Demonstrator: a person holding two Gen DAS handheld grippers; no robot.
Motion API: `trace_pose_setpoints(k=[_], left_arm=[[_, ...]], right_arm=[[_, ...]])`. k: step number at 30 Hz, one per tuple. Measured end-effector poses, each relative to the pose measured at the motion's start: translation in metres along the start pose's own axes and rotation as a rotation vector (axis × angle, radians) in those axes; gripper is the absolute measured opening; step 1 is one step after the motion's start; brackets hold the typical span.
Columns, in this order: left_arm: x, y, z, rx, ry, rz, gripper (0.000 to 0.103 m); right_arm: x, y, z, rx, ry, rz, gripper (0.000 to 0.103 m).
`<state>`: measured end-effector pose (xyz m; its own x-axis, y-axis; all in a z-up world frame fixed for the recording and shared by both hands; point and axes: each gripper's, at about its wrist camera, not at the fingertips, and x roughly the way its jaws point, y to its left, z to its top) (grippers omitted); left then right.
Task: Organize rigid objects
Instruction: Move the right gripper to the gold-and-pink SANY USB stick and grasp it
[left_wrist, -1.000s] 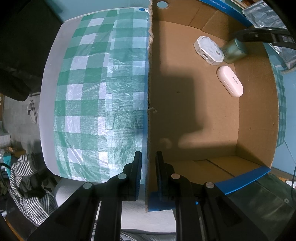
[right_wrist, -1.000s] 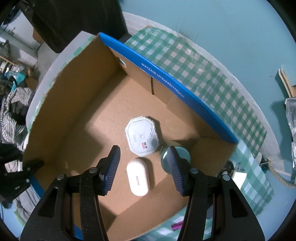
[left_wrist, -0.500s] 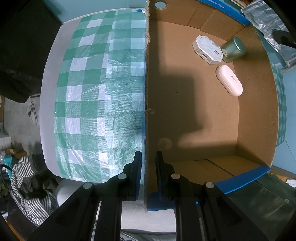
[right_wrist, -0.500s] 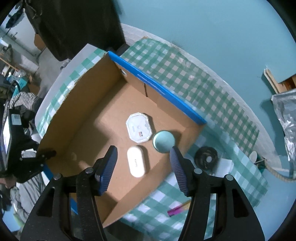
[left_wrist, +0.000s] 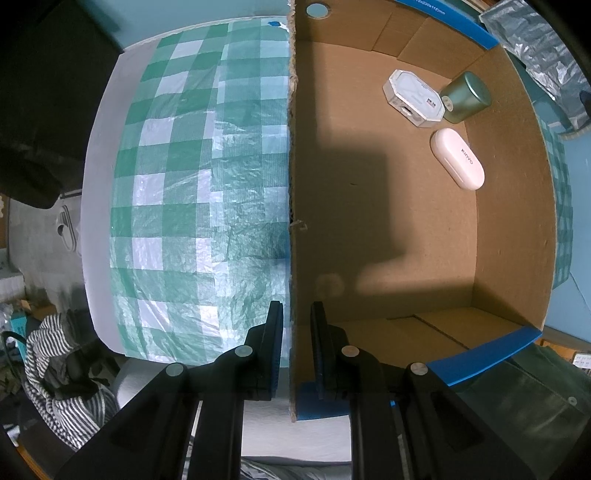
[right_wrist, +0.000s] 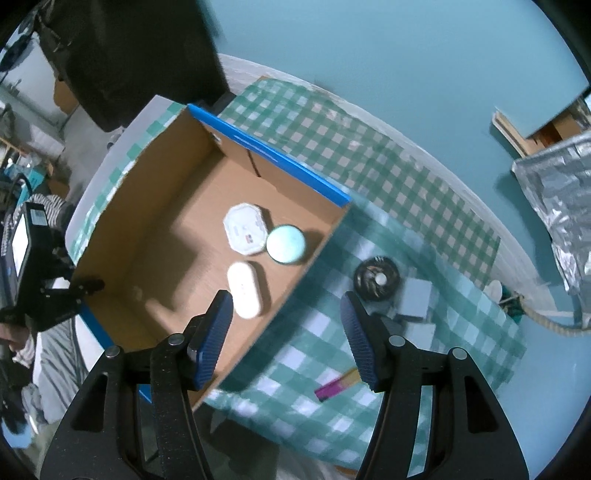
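An open cardboard box (left_wrist: 369, 221) stands on the green checked cloth. Near its far right corner lie a white octagonal case (left_wrist: 412, 98), a green round tin (left_wrist: 466, 96) and a white oval case (left_wrist: 457, 158). My left gripper (left_wrist: 296, 325) points straight down and is shut on the box's left wall (left_wrist: 291, 184), one finger on each side of it. My right gripper (right_wrist: 286, 325) hangs open and empty high over the box's right wall. Below it are the oval case (right_wrist: 244, 290), the tin (right_wrist: 285, 244) and the octagonal case (right_wrist: 244, 229). The left gripper (right_wrist: 55, 299) shows at the box's near corner.
On the cloth right of the box lie a black round object (right_wrist: 376, 277), grey square blocks (right_wrist: 415, 298) and a purple and yellow stick (right_wrist: 338, 386). A foil bag (right_wrist: 561, 206) sits at the far right. Striped clothing (left_wrist: 62, 387) lies past the table's edge.
My right gripper has risen and moved out from over the tin toward the cloth on the right, jaws a little wider. The tin stays in the box. The left gripper is unchanged.
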<state>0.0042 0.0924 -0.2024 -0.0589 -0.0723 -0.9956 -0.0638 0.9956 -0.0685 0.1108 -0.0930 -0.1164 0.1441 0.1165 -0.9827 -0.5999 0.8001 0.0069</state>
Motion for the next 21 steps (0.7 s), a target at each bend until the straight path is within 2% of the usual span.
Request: trace_pose_setpoints(k=[2,4,7,16,21], left_arm=[[-0.001,-0.001,0.001,0.000,-0.001,0.000,0.015],[-0.001,-0.001,0.001,0.000,-0.002,-0.001,0.015],[-0.001,-0.001,0.001,-0.001,-0.002,-0.003,0.015],[0.001,-0.001,0.002,0.001,0.010,-0.003,0.015],[0.001,-0.001,0.003,0.001,0.011,-0.004,0.015]], right_arm=[[0.001,-0.007,-0.007,0.018,0.000,-0.001,0.062],[0.003,-0.014,-0.015,0.040,0.007,-0.004,0.068],[0.014,-0.033,-0.031,0.101,0.030,-0.002,0.069],[0.081,-0.091,-0.081,0.312,0.173,-0.014,0.069],[0.112,-0.115,-0.103,0.462,0.215,0.003,0.069]])
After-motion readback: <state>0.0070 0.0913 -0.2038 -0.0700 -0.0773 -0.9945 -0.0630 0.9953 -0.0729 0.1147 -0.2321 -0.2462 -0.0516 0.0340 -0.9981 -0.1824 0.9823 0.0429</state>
